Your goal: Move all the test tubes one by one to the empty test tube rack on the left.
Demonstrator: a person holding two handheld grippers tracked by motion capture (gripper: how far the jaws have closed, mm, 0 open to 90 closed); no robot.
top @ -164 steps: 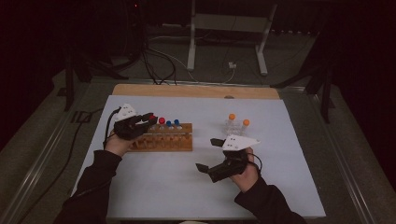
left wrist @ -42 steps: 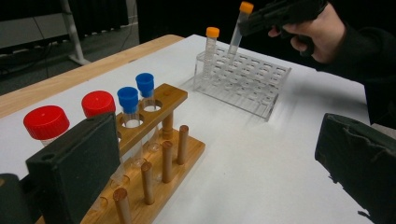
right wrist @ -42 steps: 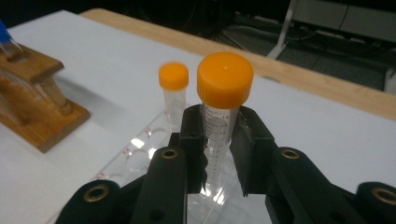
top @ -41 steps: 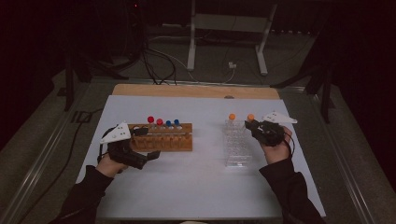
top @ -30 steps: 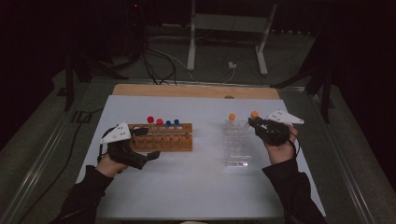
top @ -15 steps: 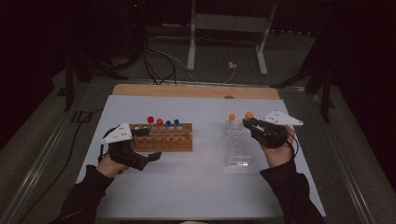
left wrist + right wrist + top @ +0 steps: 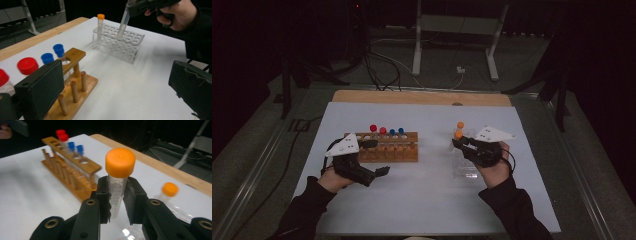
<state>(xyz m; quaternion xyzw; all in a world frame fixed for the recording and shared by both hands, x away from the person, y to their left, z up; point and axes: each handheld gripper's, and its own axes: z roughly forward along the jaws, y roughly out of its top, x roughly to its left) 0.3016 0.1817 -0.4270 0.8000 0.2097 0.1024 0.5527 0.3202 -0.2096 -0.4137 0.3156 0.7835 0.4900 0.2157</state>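
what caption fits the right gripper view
Right gripper clamps an orange-capped tube, wooden rack behind.

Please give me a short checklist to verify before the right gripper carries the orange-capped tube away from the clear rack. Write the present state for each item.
1. Right gripper grip on the held orange-capped tube: jaws closed on it below the cap, ok.
2. Tube bottom free of the clear rack: lower end is at the rack holes, cannot tell.
3. Second orange-capped tube standing undisturbed in the rack: ok.
4. Left gripper out of the path, open beside the wooden rack: ok.
5. Empty hole in the wooden rack: at least one beside the blue caps, ok.
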